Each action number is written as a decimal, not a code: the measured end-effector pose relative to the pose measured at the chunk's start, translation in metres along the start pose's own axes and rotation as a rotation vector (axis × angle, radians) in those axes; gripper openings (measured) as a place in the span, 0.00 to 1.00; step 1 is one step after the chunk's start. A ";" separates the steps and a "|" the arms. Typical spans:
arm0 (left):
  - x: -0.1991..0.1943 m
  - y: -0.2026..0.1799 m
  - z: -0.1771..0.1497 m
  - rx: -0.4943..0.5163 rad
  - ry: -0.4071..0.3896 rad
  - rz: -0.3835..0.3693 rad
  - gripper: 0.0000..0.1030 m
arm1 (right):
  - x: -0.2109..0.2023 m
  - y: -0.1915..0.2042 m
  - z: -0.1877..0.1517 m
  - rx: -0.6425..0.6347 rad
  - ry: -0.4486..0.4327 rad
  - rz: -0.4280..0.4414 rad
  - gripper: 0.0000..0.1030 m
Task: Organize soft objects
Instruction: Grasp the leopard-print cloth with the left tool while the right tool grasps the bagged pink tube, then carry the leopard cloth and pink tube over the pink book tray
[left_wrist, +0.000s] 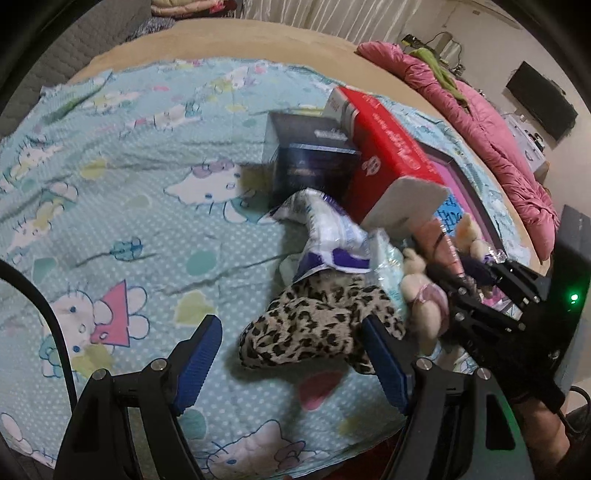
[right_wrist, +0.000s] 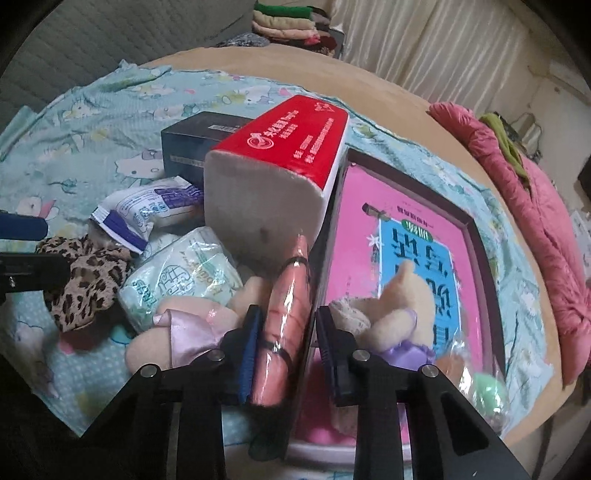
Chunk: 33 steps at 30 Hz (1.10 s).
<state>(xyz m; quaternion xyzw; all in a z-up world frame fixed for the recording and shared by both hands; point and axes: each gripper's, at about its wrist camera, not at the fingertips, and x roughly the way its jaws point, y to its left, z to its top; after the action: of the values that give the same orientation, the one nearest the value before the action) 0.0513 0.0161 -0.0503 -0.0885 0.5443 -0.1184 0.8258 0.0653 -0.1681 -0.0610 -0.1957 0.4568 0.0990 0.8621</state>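
A heap of soft things lies on the Hello Kitty sheet (left_wrist: 122, 206). A leopard-print cloth (left_wrist: 314, 325) lies between the fingers of my open left gripper (left_wrist: 295, 354); whether they touch it is unclear. Behind it are a white-and-purple packet (left_wrist: 328, 229) and a tissue pack (right_wrist: 177, 284). My right gripper (right_wrist: 284, 343) has its jaws around a peach plastic-wrapped tube (right_wrist: 284, 314) that leans on a pink box lid (right_wrist: 406, 240). Plush dolls (right_wrist: 177, 332) lie on both sides of it. The right gripper also shows in the left wrist view (left_wrist: 476, 291).
A red-and-white tissue brick (right_wrist: 280, 166) leans on a dark blue box (right_wrist: 195, 144). A pink quilt (right_wrist: 546, 229) lies along the right edge of the bed. Folded clothes (right_wrist: 288, 22) are stacked at the back. A green ball in plastic (right_wrist: 487, 387) sits at the right.
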 end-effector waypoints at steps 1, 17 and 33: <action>0.004 0.002 0.000 -0.011 0.008 -0.007 0.75 | 0.001 -0.001 0.000 -0.006 -0.007 -0.001 0.27; 0.018 0.005 -0.001 -0.026 0.006 -0.107 0.17 | -0.029 -0.020 -0.005 0.117 -0.135 0.205 0.19; -0.044 -0.021 0.000 0.056 -0.112 -0.093 0.17 | -0.056 -0.033 -0.011 0.198 -0.216 0.303 0.19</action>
<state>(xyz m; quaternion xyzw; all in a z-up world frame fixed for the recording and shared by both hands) 0.0325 0.0090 -0.0063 -0.0970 0.4890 -0.1666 0.8507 0.0373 -0.2019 -0.0123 -0.0272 0.3934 0.2026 0.8964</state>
